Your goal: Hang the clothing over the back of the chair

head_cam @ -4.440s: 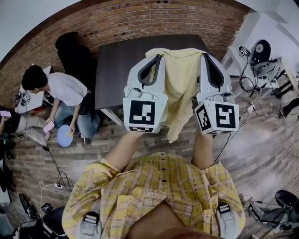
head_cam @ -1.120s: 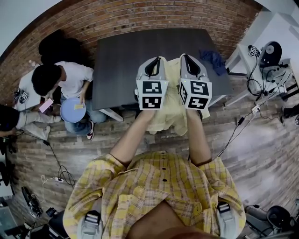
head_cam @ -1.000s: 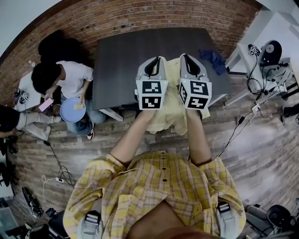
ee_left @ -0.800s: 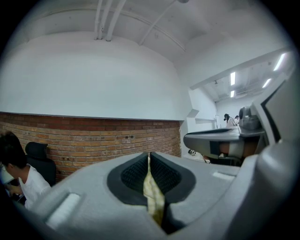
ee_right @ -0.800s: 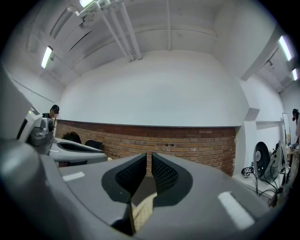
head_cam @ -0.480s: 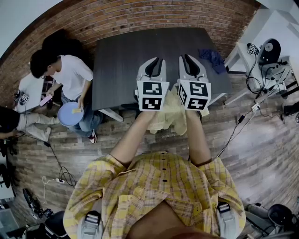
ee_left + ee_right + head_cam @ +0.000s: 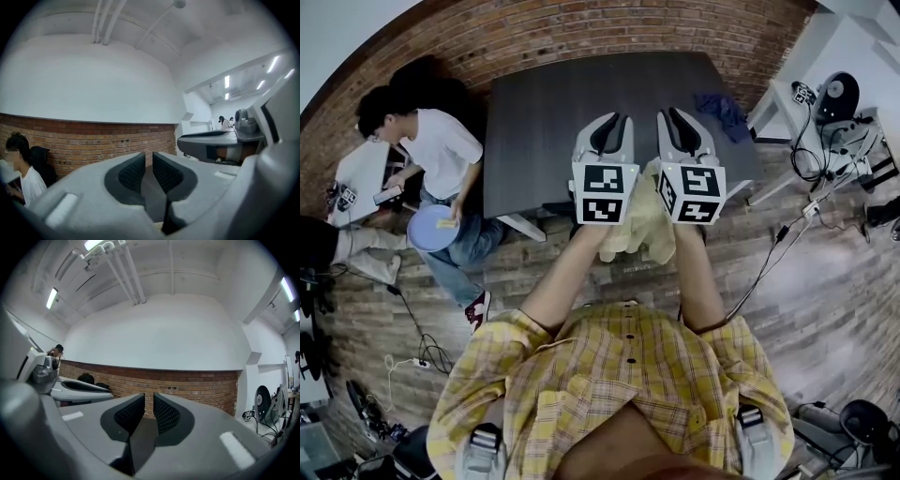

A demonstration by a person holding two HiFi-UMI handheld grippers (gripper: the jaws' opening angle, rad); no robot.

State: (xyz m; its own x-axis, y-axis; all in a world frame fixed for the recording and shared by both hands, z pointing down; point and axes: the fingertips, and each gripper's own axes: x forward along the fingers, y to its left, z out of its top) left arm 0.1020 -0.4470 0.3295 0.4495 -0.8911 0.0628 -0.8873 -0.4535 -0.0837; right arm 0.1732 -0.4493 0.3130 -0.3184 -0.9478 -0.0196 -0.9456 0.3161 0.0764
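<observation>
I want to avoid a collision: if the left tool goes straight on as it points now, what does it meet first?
The left tool has nothing between its parted jaws. It looks along the dark grey table top towards the red brick wall; probably the wall comes first, but depth is unclear.

Around us
We see a blue cloth (image 7: 719, 105) on a dark table (image 7: 544, 122), and a person (image 7: 431, 155) beside it holding a plate (image 7: 429, 230).

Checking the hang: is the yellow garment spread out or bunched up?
Bunched: the yellow garment hangs in a crumpled, narrow clump, not spread flat.
</observation>
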